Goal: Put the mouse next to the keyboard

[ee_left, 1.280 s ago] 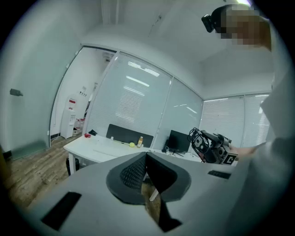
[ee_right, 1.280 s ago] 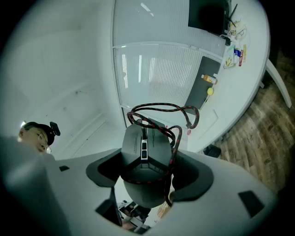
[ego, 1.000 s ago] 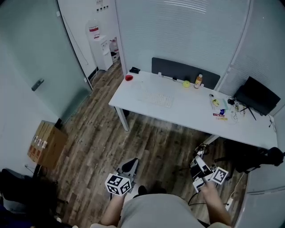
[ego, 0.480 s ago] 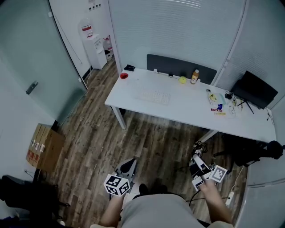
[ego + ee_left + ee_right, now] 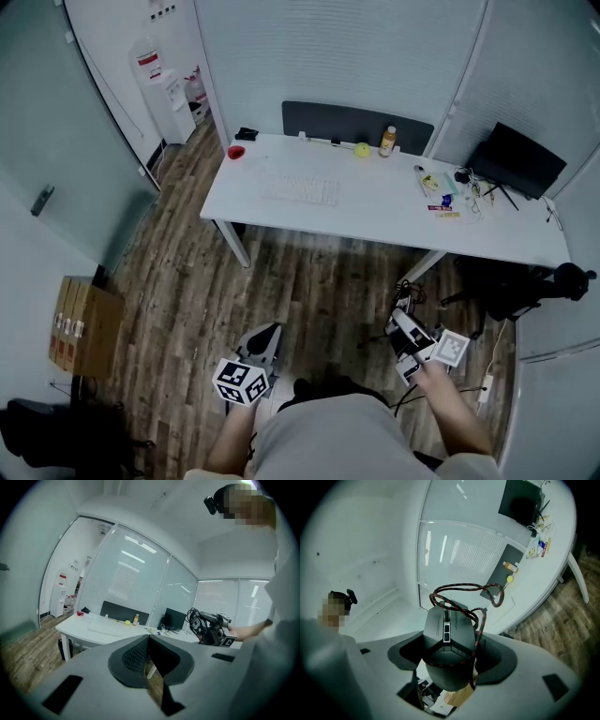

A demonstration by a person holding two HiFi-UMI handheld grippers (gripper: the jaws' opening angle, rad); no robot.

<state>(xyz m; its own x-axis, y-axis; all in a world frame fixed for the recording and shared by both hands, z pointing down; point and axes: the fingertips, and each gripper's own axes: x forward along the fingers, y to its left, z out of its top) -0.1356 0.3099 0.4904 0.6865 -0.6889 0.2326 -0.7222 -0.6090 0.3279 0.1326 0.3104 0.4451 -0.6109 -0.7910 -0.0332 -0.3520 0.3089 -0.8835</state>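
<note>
Head view – desk: a long white desk stands on a wood-plank floor, well apart from the person.
Head view – keyboard: a white keyboard lies flat towards the desk's left end.
Head view – other desk items: a red cup at the far left corner; a yellow ball just beside an orange bottle along the back edge; a black monitor at the right end.
Head view – left gripper: low in the frame over the floor, beside the person's body, with its marker cube towards the camera.
Head view – right gripper: over the floor short of the desk's right half, with a dark lump at its tips that is too small to read here.
Left gripper view – jaws: the left gripper has its two dark pads meeting in a V with nothing between them.
Left gripper view – surroundings: the desk lies ahead to the left; the right gripper is off to the right with loops of cable on it.
Right gripper view – mouse: a black wired mouse is clamped between the jaws by its sides, nose away from the camera.
Right gripper view – cable: its red-and-black braided cable is looped above it and down its right side.
Right gripper view – task status: the mouse is in the air, well apart from the desk.
</note>
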